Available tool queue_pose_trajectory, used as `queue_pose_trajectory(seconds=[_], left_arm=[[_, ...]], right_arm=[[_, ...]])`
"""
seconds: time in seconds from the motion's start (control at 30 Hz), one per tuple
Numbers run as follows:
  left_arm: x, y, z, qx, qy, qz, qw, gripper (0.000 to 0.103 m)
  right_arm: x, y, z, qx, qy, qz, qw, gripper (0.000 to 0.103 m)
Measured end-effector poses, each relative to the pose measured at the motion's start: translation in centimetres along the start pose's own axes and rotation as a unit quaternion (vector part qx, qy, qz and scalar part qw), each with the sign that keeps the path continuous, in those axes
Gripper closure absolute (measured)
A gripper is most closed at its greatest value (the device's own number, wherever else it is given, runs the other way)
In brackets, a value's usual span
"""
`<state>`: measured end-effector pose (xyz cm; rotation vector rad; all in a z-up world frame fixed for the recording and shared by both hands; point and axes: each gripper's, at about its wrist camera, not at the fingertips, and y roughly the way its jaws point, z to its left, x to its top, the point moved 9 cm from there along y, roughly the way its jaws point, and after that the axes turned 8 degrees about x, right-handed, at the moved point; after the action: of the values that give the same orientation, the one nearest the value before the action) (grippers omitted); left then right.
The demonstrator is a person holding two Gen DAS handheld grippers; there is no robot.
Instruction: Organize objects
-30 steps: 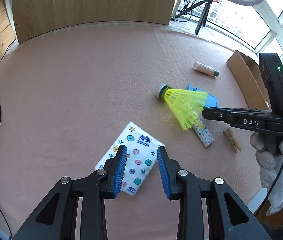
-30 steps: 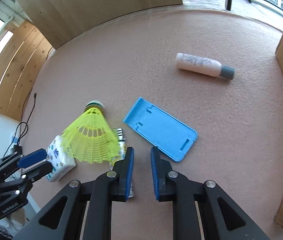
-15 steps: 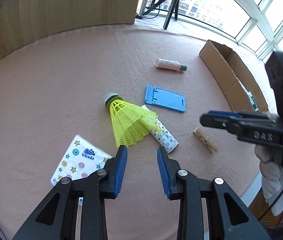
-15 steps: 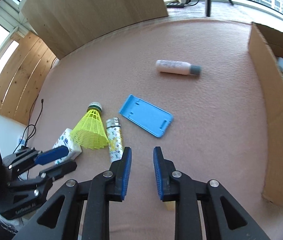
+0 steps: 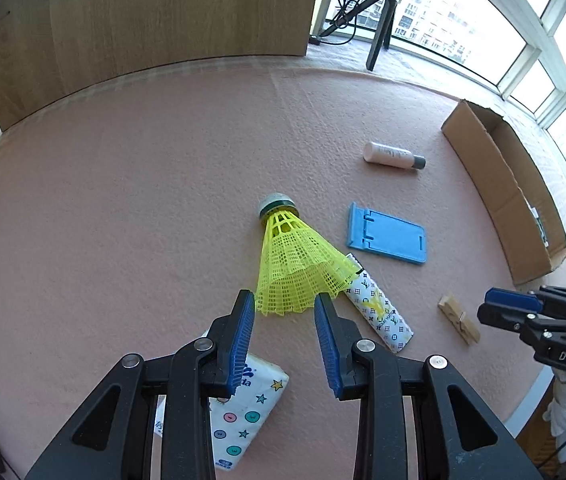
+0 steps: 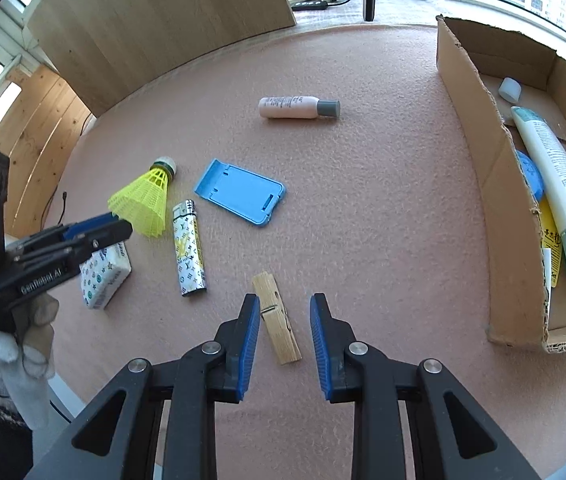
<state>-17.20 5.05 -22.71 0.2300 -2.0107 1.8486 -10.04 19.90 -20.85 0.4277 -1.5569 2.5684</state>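
A: Lying on the pink felt-covered bench (image 6: 363,160), mid-left: a neon-yellow plastic-mesh shuttlecock (image 6: 145,200) with a green-banded cork tip, skirt end touching a white monogram-patterned lighter (image 6: 189,248). Just beside them, a flat blue plastic phone stand (image 6: 243,196).

B: Left gripper (image 5: 283,320)?

A: Poised over the shuttlecock's skirt edge. Jaws partly open, blue pads not pressing on anything. Under it, a white tissue packet (image 5: 243,420) printed with coloured buttons and stars.

B: Right gripper (image 6: 285,320)?

A: Above a pale wooden clothespin (image 6: 277,320), which shows between the jaws. Jaws a modest gap apart, pads clear of the wood, nothing held.

B: Readable text?

A: "DAS" on the right gripper body, seen from the left wrist view. "CenRobot.AI", roughly, on the left gripper body. Tissue packet shows only partial blue lettering. Print on the pink bottle with a grey cap (image 6: 299,107) is too small to read.

B: Containers?

A: An open brown cardboard box (image 6: 479,152) at the right edge of the bench. Inside: a white tube with a light-blue cap (image 6: 559,188), a small white cap (image 6: 509,89), a blue round item partly hidden, and a yellow packet with characters I cannot read.
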Motion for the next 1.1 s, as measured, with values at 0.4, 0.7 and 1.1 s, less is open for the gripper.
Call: queue_pose_trajectory(seconds=[0.4, 0.7, 1.1], left_arm=[[-4.1, -3.4, 2.0, 0.01, -0.006, -0.004, 0.9999, 0.069], [-4.1, -2.7, -2.0, -0.024, 0.01, 0.004, 0.9996, 0.068], [3.3, 0.4, -8.0, -0.011, 0.073, 0.008, 0.9972, 0.04]], right_arm=[[-0.6, 1.0, 0.6, -0.028, -0.033, 0.004, 0.999, 0.062], [-1.2, 1.6, 0.2, -0.036, -0.033, 0.014, 0.999, 0.06], [-1.8, 1.7, 0.9, -0.054, -0.059, 0.001, 0.997, 0.06]])
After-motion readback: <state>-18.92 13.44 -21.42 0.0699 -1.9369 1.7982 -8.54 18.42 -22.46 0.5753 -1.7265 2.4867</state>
